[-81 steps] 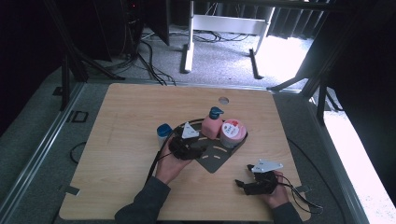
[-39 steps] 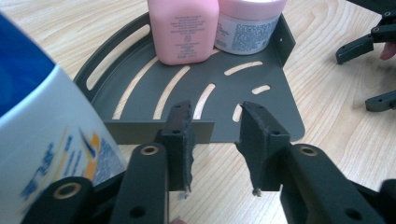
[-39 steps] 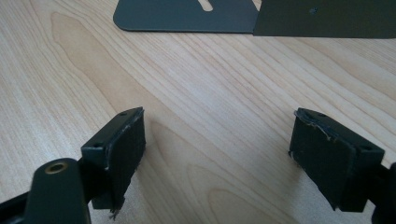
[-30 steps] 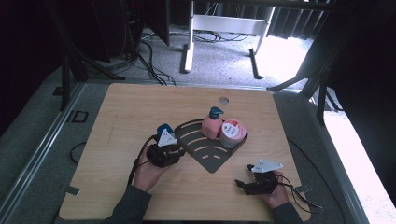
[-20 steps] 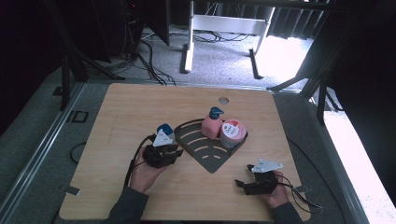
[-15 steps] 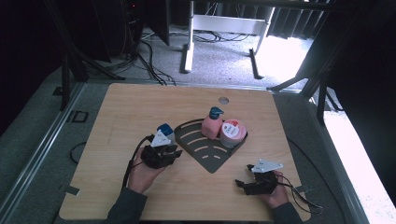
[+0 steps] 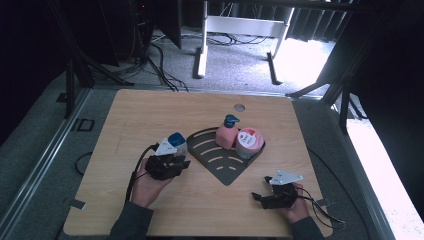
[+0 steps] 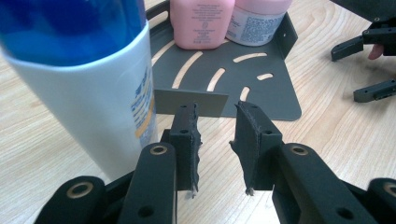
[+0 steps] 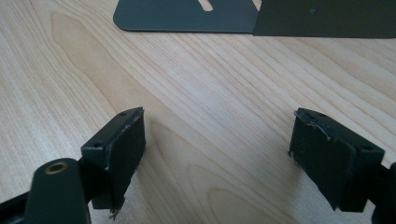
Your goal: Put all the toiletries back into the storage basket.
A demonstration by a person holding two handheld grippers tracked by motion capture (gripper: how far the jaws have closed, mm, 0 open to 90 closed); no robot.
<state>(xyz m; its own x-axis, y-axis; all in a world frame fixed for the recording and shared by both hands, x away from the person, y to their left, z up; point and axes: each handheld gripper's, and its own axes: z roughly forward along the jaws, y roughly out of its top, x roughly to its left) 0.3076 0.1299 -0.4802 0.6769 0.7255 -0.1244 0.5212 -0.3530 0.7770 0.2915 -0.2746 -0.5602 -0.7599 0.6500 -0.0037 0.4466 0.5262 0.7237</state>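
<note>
High view first: the white bottle with the blue cap [image 7: 176,141] stands upright on the surface [image 7: 125,120], just beside the left edge of the dark slotted tray [image 7: 227,167]. Right behind the bottle sits the left gripper [image 7: 172,161], jaws narrowly apart with nothing between them and the bottle off to their left side. Inside the tray, at its back wall, the pink bottle [image 7: 226,134] and the pink-lidded jar [image 7: 248,142] stand touching. Right of the tray's tip, the right gripper [image 7: 261,196] rests low, jaws wide and empty. I'd worry the tall bottle tips if a jaw clips its side, being so close
</note>
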